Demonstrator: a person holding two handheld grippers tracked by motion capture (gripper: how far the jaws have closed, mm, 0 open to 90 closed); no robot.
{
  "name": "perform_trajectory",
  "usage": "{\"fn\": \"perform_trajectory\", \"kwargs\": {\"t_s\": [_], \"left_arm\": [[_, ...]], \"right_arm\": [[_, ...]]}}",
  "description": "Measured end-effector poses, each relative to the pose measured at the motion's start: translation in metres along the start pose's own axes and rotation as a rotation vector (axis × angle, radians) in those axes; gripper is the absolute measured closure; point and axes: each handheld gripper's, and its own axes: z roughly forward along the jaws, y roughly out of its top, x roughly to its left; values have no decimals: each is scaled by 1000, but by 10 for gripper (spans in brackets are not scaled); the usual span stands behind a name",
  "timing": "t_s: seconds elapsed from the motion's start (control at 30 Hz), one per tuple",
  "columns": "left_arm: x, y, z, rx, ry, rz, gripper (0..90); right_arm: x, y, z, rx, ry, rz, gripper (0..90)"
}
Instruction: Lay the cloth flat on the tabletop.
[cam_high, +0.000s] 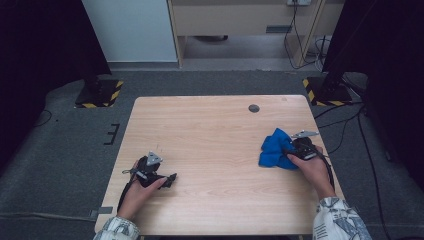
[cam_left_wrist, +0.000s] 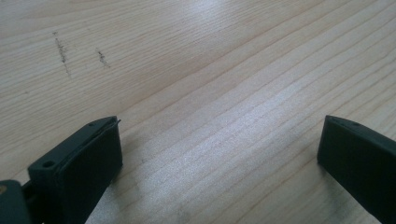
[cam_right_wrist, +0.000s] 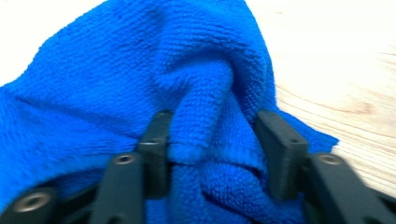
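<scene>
While gathering blue cloth (cam_right_wrist: 140, 79) on table (cam_high: 210, 130)
Right gripper (cam_right_wrist: 212, 135) pinching a cloth fold; left gripper (cam_left_wrist: 219, 154) gaping wide, empty, over bare wood

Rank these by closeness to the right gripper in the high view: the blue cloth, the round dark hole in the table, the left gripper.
1. Blue cloth, bunched at the right gripper.
2. Round dark hole, toward the table's far edge.
3. Left gripper, across at the near left.

Cloth (cam_high: 274, 148) on table (cam_high: 215, 125) right side, left gripper (cam_high: 172, 178) opposite.
</scene>
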Motion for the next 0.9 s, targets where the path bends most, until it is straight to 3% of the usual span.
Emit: {"fn": "perform_trajectory", "kwargs": {"t_s": [0.2, 0.43, 0.9], "left_arm": [[0, 0, 0, 0, 0, 0, 0], [0, 0, 0, 0, -1, 1, 0], [0, 0, 0, 0, -1, 1, 0]], "right_arm": [[-1, 1, -3, -3, -11, 10, 684], [3, 9, -15, -63, 34, 27, 699], [21, 34, -36, -151, 96, 15, 701]]}}
